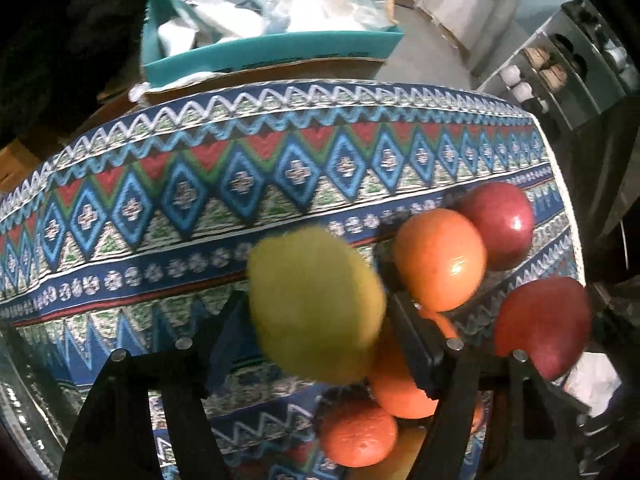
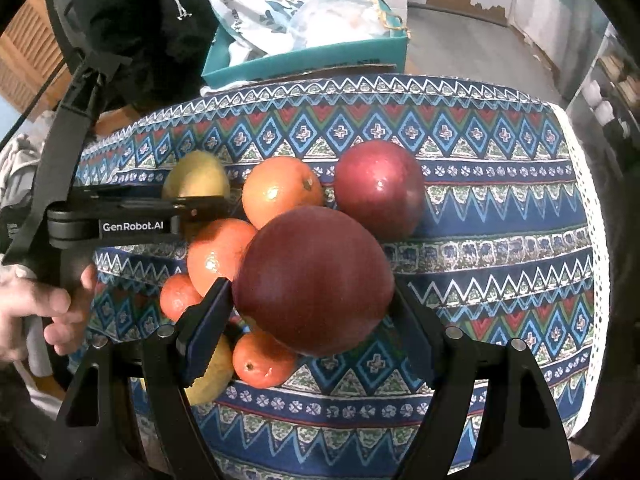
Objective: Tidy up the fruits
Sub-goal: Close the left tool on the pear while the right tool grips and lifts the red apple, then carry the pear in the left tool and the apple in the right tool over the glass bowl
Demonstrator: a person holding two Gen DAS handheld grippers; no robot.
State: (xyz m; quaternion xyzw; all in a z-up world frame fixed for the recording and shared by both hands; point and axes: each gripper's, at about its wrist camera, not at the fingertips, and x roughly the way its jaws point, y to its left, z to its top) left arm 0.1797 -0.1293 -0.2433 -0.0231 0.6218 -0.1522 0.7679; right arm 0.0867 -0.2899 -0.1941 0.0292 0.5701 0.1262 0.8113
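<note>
Fruits lay clustered on the patterned cloth (image 2: 500, 240) — I had the right gripper (image 2: 312, 312) clamped on a red apple (image 2: 316, 280), the left gripper (image 1: 316, 320) closed round a yellow-green pear (image 1: 316, 304); next, sorting by kind.

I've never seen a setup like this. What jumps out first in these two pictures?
Probably the big dark red apple, filling the middle of the right view, gripped between the right tongs. Next, the yellow-green fruit between the left tongs, blurred in the left view. Under both lies a bright blue, red and white patterned tablecloth, with oranges and another red apple clustered behind.
</note>
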